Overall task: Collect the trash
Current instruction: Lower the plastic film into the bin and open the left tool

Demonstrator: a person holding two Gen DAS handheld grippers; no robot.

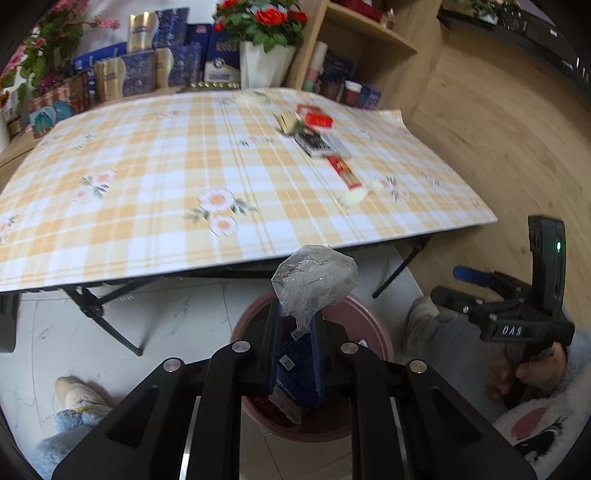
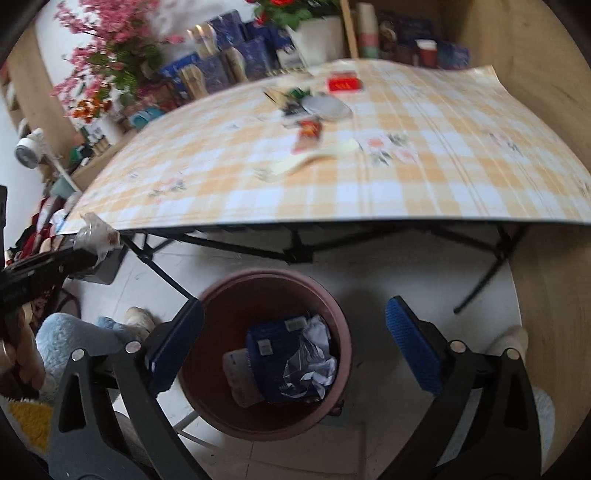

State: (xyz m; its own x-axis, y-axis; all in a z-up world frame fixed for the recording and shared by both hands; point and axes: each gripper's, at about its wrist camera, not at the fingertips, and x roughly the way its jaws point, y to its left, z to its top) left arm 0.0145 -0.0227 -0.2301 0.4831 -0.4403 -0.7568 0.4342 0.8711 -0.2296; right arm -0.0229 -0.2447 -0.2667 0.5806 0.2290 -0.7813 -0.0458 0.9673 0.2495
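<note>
My left gripper (image 1: 297, 314) is shut on a crumpled clear plastic wrapper (image 1: 314, 284), held right over the round pink bin (image 1: 373, 325) on the floor. From the right wrist view that wrapper (image 2: 98, 232) shows at the far left. My right gripper (image 2: 295, 347) hangs open above the bin (image 2: 266, 275) with nothing between its blue pads (image 2: 413, 347). Inside the bin lie a blue pack (image 2: 273, 354) and crumpled white plastic (image 2: 317, 354). More trash sits on the checked tablecloth (image 1: 166, 166): a red packet (image 1: 317, 120), a red stick pack (image 1: 343, 170) and a pale scrap (image 1: 354, 195).
The folding table's black legs (image 2: 236, 247) cross just behind the bin. A person's slippered feet (image 1: 74, 391) (image 2: 513, 339) stand on either side of it. Flower pots (image 1: 264, 66), blue boxes and a wooden shelf (image 1: 369, 33) line the table's far side.
</note>
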